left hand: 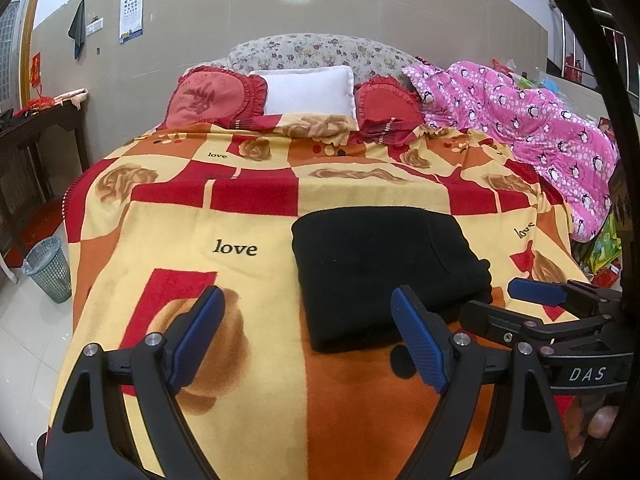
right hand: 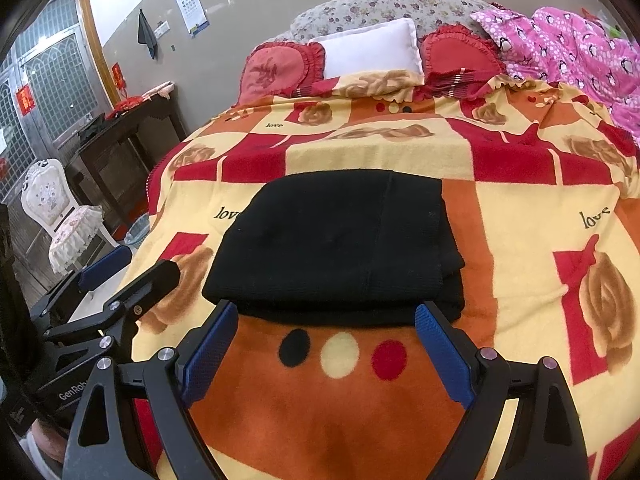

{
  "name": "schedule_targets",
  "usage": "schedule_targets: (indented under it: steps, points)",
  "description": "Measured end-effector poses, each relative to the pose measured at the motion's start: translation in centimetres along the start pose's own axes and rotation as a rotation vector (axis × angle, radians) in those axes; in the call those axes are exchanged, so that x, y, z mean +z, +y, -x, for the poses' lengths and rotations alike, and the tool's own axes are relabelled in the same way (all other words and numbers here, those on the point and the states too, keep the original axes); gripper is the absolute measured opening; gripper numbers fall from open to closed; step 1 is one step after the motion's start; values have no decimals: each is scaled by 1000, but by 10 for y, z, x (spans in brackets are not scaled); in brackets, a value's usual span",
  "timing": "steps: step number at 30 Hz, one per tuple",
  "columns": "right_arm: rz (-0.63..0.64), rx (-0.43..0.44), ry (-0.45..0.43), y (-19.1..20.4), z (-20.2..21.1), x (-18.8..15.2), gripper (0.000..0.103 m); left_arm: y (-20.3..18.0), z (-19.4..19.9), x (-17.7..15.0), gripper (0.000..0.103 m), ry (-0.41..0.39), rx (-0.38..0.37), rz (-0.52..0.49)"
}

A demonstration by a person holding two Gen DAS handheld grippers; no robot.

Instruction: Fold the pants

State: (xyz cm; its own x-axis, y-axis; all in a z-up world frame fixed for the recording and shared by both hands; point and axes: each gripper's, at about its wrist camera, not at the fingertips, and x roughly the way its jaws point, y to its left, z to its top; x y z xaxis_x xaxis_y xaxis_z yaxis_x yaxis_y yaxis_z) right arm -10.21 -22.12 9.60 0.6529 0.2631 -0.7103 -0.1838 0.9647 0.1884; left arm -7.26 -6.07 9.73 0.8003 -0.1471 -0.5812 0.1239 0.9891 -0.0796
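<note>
pants (right hand: 336,248): folded black stack near bed (right hand: 520,208) front edge, likely finished | left tongs (left hand: 308,336): spread, empty | right tongs (right hand: 326,354): spread, empty, clear of cloth

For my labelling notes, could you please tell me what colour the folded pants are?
The pants are plain black, seen best in the right wrist view.

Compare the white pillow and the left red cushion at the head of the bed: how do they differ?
The white pillow is rectangular and plain; the red cushion is heart-shaped, with a ruffled edge and a leaf-like pattern. The white pillow sits in the middle, the red cushion to its left, overlapping the pillow's edge. The white pillow looks wider. Both lean against the floral headboard, behind the blanket.
</note>
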Motion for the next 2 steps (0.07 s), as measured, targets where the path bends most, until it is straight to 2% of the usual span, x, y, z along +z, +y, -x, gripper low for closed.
schedule_targets:
  steps: [2]
  points:
    - [0, -2, 0, -1, 1, 0, 91, 0, -1, 0, 86, 9, -2, -5]
